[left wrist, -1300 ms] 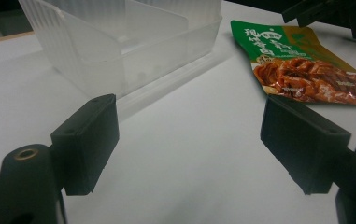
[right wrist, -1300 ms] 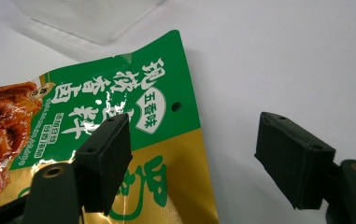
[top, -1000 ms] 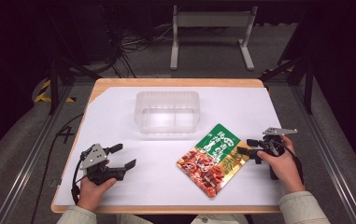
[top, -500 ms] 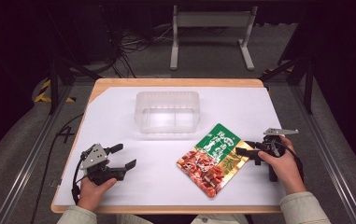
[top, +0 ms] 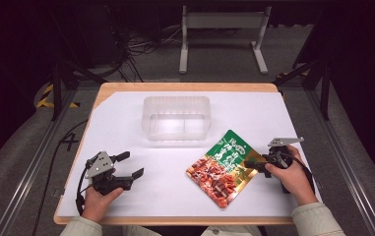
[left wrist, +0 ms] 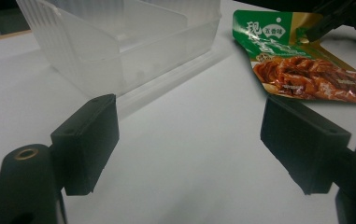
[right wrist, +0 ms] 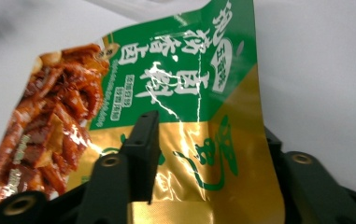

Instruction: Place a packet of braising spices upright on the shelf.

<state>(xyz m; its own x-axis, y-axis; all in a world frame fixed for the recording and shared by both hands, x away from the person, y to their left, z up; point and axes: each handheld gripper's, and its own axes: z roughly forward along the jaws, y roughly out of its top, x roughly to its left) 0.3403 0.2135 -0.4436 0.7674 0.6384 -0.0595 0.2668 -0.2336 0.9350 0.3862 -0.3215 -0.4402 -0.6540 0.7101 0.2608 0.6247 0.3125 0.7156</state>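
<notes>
On the white table [top: 126, 118], toward the near right, lies a food packet [top: 222, 167], green and gold at its far end with a picture of brown meat pieces at the near end. My right gripper [top: 254, 164] is at the packet's right edge, and my right hand [top: 291, 172] holds it from the near right. In the right gripper view my jaws are clenched on the gold corner of the packet [right wrist: 185, 121]: one black finger [right wrist: 143, 149] lies on top of the foil and the other sits behind the sheet, so the foil is pinched between them. The corner bends upward where I grip it.

My left gripper [top: 126, 167] rests at the near left of the table, well apart from the packet, with my left hand [top: 99, 196] behind it. Its jaws are spread wide with nothing between them; in the left gripper view I see bare table between the two black fingers [left wrist: 87, 140].

Farther back, near the middle of the table, stands a clear plastic tub [top: 176, 117] with a divider inside. It is just beyond the packet's far end, not touching it.
</notes>
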